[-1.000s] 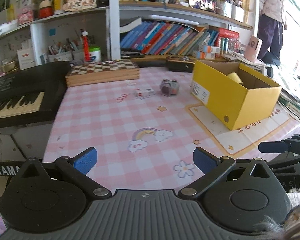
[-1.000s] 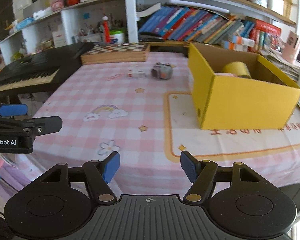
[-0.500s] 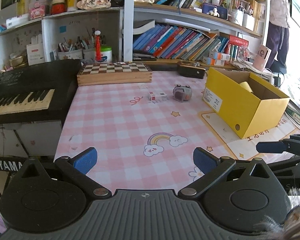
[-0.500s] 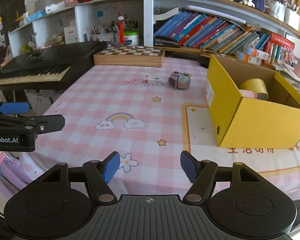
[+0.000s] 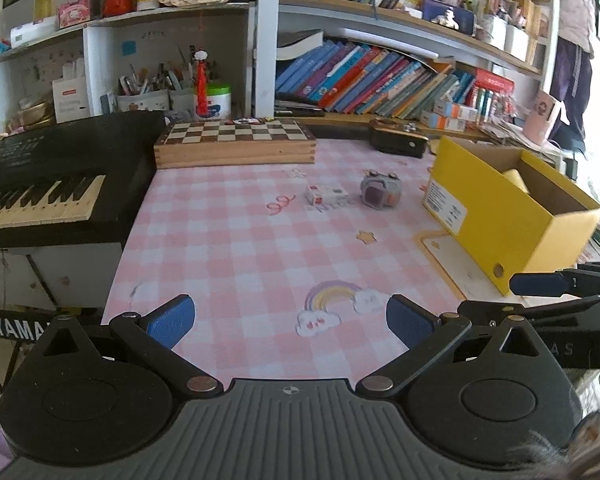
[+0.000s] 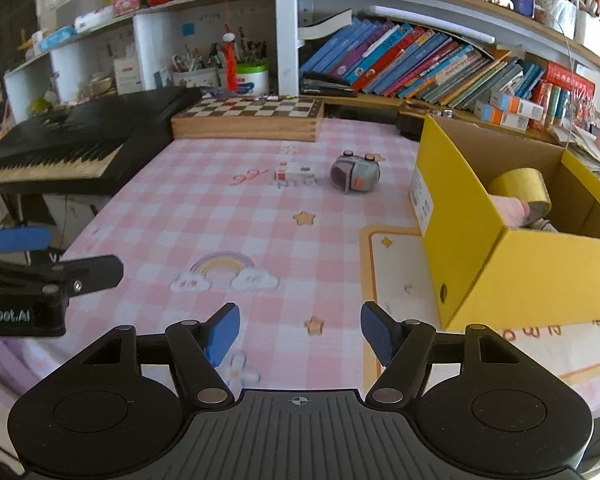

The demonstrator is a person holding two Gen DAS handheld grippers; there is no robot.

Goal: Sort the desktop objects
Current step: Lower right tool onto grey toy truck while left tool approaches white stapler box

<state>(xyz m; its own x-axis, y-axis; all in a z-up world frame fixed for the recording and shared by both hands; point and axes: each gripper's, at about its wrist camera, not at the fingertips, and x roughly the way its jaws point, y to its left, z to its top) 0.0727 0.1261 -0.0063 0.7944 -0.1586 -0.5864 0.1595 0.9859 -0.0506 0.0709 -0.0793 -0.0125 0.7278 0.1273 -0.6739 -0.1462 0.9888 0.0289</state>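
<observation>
Left gripper (image 5: 287, 319) sits at the bottom of its view, blue pads spread wide with nothing between them, only pink checked tablecloth (image 5: 240, 248) showing in the gap. Right gripper (image 6: 300, 334) is the same story: jaws apart at a middling width, empty, a printed star between the pads.

The things to sort lie well ahead of both, up in the middle of each frame: a small white-and-red box (image 5: 326, 194) and just right of it a grey toy with a purple face (image 5: 380, 191). Further right stands the open yellow cardboard box (image 6: 500, 248), a yellow tape roll (image 6: 522, 189) inside it; something pink beside the roll is half hidden by the box wall and hard to make out.

Plenty of bare cloth between jaws and objects. A wooden chessboard case (image 5: 236, 142) closes off the far edge, a black keyboard (image 5: 56, 184) the left edge. A standing person (image 5: 576, 40) is cut off at upper right.
</observation>
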